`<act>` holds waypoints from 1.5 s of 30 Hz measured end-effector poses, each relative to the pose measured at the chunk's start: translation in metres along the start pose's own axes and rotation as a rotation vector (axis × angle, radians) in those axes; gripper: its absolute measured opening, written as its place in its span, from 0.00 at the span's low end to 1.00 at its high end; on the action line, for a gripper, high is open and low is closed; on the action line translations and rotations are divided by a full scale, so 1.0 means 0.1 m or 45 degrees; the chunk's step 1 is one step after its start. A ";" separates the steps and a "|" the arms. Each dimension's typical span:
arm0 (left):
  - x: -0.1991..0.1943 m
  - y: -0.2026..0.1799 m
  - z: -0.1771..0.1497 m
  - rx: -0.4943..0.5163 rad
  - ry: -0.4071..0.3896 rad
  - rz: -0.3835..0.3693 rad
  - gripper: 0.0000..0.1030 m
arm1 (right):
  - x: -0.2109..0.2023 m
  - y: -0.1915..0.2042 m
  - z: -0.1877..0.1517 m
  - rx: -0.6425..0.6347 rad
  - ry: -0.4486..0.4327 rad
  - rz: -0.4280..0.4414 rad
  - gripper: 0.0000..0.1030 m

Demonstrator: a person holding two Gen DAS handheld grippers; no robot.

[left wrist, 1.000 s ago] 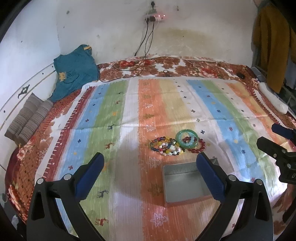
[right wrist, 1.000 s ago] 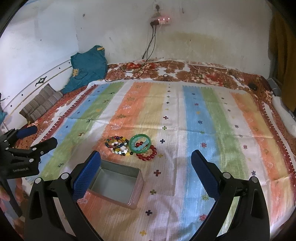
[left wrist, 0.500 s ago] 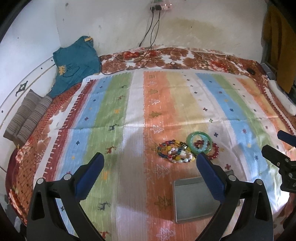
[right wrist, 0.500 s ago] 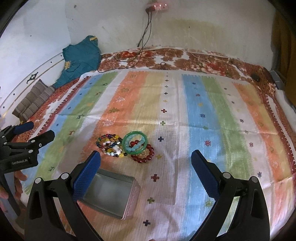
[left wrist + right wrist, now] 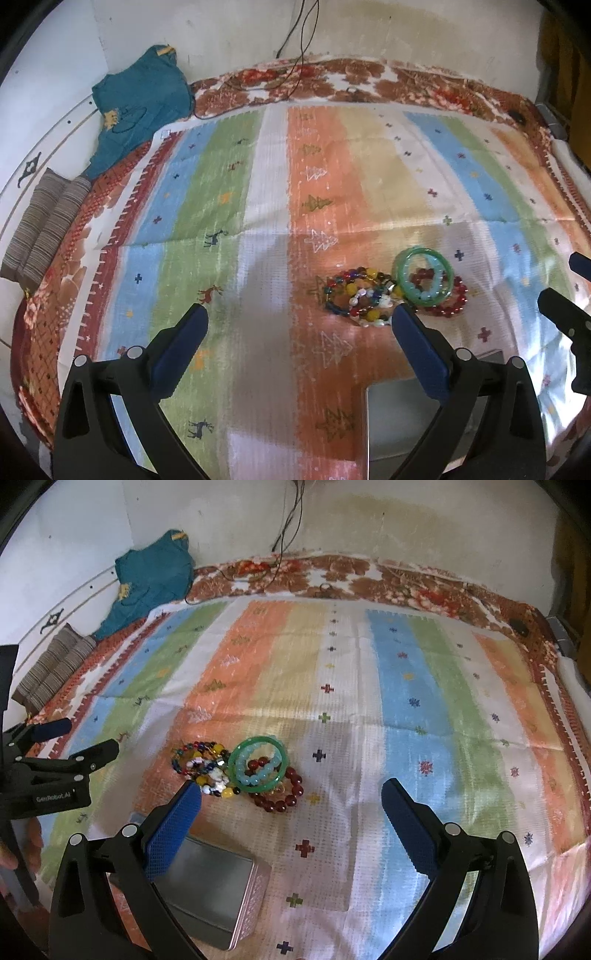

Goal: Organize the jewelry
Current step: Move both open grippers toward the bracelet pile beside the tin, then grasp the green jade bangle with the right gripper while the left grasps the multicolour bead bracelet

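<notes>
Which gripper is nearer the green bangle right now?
Hard to call; the right gripper looks slightly nearer. The green bangle lies just beyond its open jaws, toward its left finger. The left gripper is also open, with the bangle past its right finger.

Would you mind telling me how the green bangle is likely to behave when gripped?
The green bangle looks like a smooth, glossy, rigid ring, so it probably keeps its shape yet may slip between pads. It lies across beaded bracelets, so lifting it could drag those.
</notes>
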State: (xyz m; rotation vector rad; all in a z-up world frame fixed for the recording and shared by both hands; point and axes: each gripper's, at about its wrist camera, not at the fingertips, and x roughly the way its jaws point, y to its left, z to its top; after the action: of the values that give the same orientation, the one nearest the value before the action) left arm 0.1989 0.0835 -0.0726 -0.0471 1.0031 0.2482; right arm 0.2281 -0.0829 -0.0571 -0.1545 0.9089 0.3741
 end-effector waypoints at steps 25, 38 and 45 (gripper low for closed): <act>0.86 -0.01 0.10 0.025 0.208 -0.026 0.87 | 0.73 -0.01 0.21 0.022 0.169 0.008 0.89; 1.17 -0.01 0.10 0.067 0.285 -0.043 0.67 | 1.09 -0.03 0.23 0.042 0.274 0.010 0.63; 1.29 -0.04 0.09 0.081 0.310 -0.071 0.57 | 1.24 -0.02 0.25 0.028 0.299 -0.001 0.53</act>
State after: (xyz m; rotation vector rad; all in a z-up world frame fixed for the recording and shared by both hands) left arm 0.2733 0.1046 -0.1758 -0.0483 1.2495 0.1618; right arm 0.3160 -0.0469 -0.1401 -0.1810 1.1444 0.3497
